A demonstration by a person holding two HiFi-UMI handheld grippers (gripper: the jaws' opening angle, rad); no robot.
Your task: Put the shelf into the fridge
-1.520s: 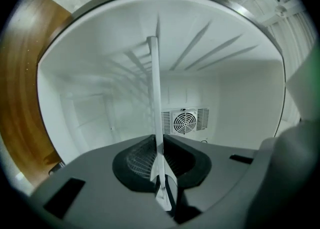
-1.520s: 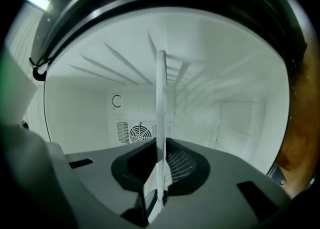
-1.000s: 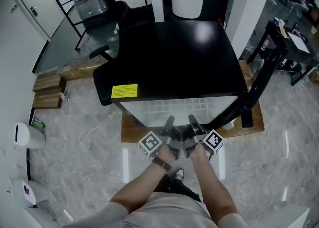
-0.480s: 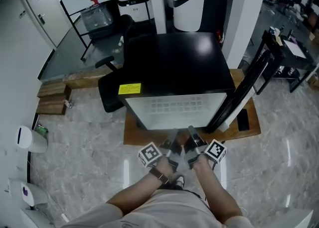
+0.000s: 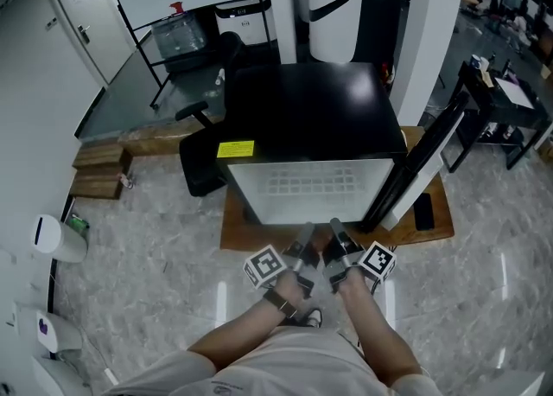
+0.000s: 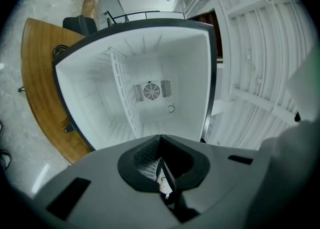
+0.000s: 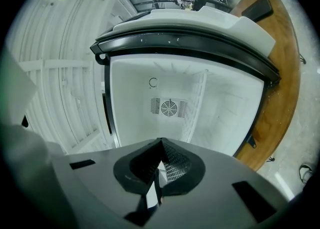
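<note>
Left gripper [image 6: 160, 137]: jaws pressed together, tips meeting, nothing btwn them. Right gripper [image 7: 160, 141]: same, closed tip to tip, empty. In head view the left gripper [image 5: 308, 232] and right gripper [image 5: 335, 226] sit side by side, close together. Each has its marker cube [image 5: 265, 266] on the outer side.

Both point into the open fridge [image 5: 311, 109], just in front of its mouth, not touching it. Shelf [image 6: 122, 92] is a white wire rack, already inside the fridge cavity. It runs from near the mouth to the back wall, apart from both grippers. Right gripper view shows the same shelf [image 7: 196, 102] from the other side. Round fan vent [image 6: 151, 91] sits on the back wall beside the shelf's far end.

Fridge is black outside, white inside, w/ a yellow sticker [image 5: 235, 149] at the top front-left corner. Door [image 5: 423, 165] is swung open on the person's right, its ribbed white liner filling the edge of both gripper views. Fridge stands on a wooden platform [image 5: 238, 234] on a pale marbled floor.
</note>
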